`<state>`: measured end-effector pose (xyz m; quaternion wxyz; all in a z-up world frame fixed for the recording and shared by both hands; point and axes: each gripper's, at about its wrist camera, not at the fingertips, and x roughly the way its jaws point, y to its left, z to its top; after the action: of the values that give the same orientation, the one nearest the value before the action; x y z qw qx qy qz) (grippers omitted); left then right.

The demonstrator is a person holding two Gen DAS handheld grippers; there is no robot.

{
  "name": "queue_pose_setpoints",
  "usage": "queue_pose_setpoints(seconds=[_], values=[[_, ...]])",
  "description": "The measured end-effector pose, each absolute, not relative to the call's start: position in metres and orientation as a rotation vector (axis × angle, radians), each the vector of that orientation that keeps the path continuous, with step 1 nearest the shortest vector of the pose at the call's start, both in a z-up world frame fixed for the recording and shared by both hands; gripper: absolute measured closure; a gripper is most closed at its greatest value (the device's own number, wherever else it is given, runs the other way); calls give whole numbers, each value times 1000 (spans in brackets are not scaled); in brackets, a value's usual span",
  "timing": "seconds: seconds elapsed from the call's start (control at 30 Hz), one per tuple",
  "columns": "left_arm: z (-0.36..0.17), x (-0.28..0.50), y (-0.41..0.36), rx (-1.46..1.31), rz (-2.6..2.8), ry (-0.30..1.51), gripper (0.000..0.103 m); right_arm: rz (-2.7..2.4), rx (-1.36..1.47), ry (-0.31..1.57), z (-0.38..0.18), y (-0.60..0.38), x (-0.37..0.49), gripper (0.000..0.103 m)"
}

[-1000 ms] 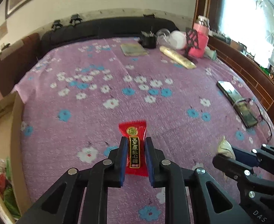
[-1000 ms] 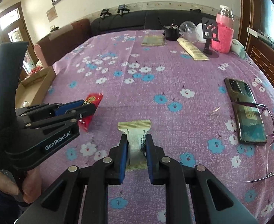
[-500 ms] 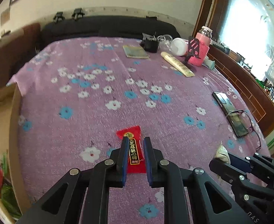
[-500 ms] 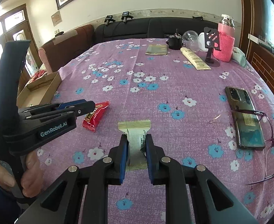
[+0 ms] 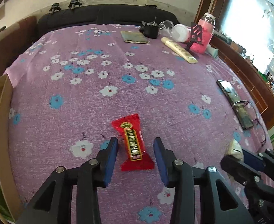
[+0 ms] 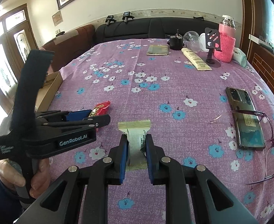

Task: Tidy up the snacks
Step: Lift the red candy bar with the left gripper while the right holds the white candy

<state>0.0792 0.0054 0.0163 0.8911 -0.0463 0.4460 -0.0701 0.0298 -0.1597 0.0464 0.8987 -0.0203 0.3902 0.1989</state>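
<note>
Left gripper [image 5: 136,154] jaws opening, astride the red foil-wrapped candy [image 5: 132,145] on the purple floral tablecloth [image 5: 118,85], touching nothing. Right gripper [image 6: 136,150] clamped on the beige striped snack packet [image 6: 136,140] beside that candy. Could crush the packet if squeezed harder.

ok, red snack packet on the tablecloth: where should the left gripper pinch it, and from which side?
Pinch the red snack packet across its narrow padded middle, coming from above along its length. It lies flat on the tablecloth and its flared crimped ends are thin. The left gripper, jaws opening, already straddles that waist without its pads touching.
</note>
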Motion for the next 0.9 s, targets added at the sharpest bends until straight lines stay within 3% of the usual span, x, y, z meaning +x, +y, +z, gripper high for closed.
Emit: queue_pose_setpoints(seconds=[0.03, 0.13, 0.5, 0.9], values=[[16, 79, 5, -86, -127, 923, 80, 412, -42, 808, 46, -160, 30, 86], [15, 78, 6, -82, -125, 923, 83, 413, -42, 807, 47, -160, 29, 86], [37, 66, 6, -57, -100, 799, 84, 411, -35, 800, 49, -160, 29, 86], [25, 74, 7, -81, -125, 905, 83, 413, -33, 802, 48, -160, 30, 86]])
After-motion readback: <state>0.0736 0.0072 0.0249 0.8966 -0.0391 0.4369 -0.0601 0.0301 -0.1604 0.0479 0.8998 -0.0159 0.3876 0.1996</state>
